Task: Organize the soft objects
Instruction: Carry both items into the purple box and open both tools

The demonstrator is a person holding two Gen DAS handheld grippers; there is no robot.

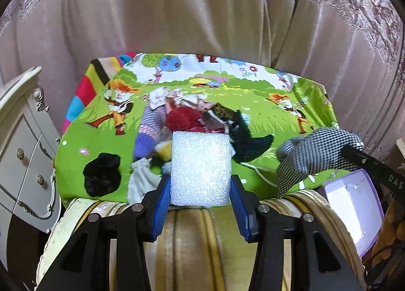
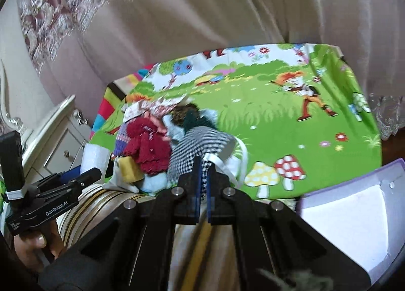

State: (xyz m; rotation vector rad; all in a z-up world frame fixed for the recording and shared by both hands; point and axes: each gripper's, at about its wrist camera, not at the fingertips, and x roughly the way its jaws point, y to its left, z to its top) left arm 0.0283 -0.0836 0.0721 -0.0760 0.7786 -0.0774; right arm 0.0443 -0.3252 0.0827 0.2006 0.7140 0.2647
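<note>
My left gripper (image 1: 201, 189) holds a white foam block (image 1: 201, 169), pads pressed on its 2 sides, jaws at a middling width. My right gripper (image 2: 202, 177) is clamped tight on a black-and-white checked cloth (image 2: 195, 146), which hangs from the pinch with a white strap beside it.

Both held items are off the cartoon bedsheet (image 1: 265, 119). The main pile (image 1: 187, 119) of soft things lies at the sheet's centre, at 12 o'clock from my left gripper: a red knit piece (image 2: 149, 146), a purple striped knit (image 1: 146, 129), dark green fabric (image 1: 248, 139) and pale cloths. A black fuzzy item (image 1: 102, 174) sits apart at 9 o'clock from the foam block.

Progress, in my judgement: early. 2 items are in hand and most of the pile is unsorted. The open white box (image 2: 354, 215) with a purple rim, at 4 o'clock in the right view, looks like the likely destination; I see nothing in the part of its interior on view.

View differences: only the left view shows the black fuzzy item. Only the right view shows a yellow sponge (image 2: 131, 167) clearly, the mushroom print, and a hand (image 2: 33, 248) gripping the left tool.
</note>
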